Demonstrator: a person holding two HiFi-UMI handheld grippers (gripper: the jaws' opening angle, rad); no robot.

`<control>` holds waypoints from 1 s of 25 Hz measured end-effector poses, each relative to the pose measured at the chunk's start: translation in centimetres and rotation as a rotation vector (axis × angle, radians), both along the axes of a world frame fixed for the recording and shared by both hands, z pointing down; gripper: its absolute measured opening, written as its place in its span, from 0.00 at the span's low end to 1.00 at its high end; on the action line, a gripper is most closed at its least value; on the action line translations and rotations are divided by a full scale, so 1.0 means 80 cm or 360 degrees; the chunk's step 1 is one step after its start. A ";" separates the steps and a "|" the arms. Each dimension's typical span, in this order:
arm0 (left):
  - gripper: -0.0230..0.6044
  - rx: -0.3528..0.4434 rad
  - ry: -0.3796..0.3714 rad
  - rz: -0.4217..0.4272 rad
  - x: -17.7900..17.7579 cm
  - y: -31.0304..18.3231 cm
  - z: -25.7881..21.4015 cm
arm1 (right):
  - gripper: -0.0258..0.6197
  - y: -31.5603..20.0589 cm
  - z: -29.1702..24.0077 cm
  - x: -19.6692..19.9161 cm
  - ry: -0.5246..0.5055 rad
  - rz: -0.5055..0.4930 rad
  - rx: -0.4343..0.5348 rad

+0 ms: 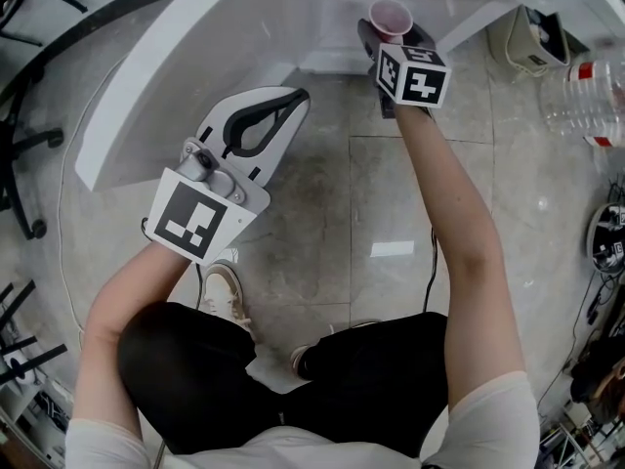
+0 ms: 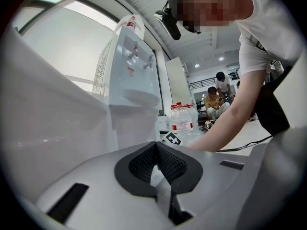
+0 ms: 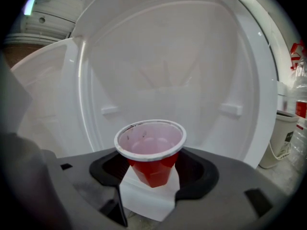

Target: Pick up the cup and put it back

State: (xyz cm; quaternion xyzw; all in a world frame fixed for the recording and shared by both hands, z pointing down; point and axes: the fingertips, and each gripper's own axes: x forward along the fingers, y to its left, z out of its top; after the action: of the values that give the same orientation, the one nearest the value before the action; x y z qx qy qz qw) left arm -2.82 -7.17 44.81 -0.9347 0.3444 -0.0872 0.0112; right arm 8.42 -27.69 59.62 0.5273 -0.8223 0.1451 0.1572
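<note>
The cup [image 3: 152,163] is red outside, pale pink inside, with a white rim. The left gripper [image 1: 296,99] is pale grey with black pads; the right gripper [image 1: 391,29] is darker grey, also with black pads. The marker cube [image 1: 415,74] carries black squares on white. The floor [image 1: 322,213] is grey-beige marbled tile. The water dispenser [image 2: 132,80] is white. The bottles [image 2: 181,121] are clear, with red caps and red labels. The trousers [image 1: 371,379] are black, the shirt [image 1: 498,418] white.
</note>
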 end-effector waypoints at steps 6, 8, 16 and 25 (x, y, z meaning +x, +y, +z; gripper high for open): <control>0.07 0.0029 0.0092 -0.0027 0.003 -0.010 -0.017 | 0.51 0.024 -0.043 -0.015 -0.0018 -0.0135 0.0064; 0.07 0.0042 0.0116 -0.0026 0.004 -0.015 -0.022 | 0.50 0.034 -0.070 -0.023 -0.0015 -0.0196 0.0108; 0.07 0.0095 0.0192 0.0033 0.015 -0.022 -0.048 | 0.50 0.107 -0.168 -0.039 -0.0009 -0.0436 0.0261; 0.07 0.0059 0.0190 0.0128 0.021 -0.011 -0.070 | 0.50 0.209 -0.249 0.041 -0.0132 -0.0405 0.0279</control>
State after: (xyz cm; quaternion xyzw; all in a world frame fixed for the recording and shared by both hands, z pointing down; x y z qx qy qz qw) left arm -1.12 -8.04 39.19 -0.9509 0.3082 -0.0244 0.0114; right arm 11.67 -10.97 39.66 0.4242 -0.8978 0.0732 0.0934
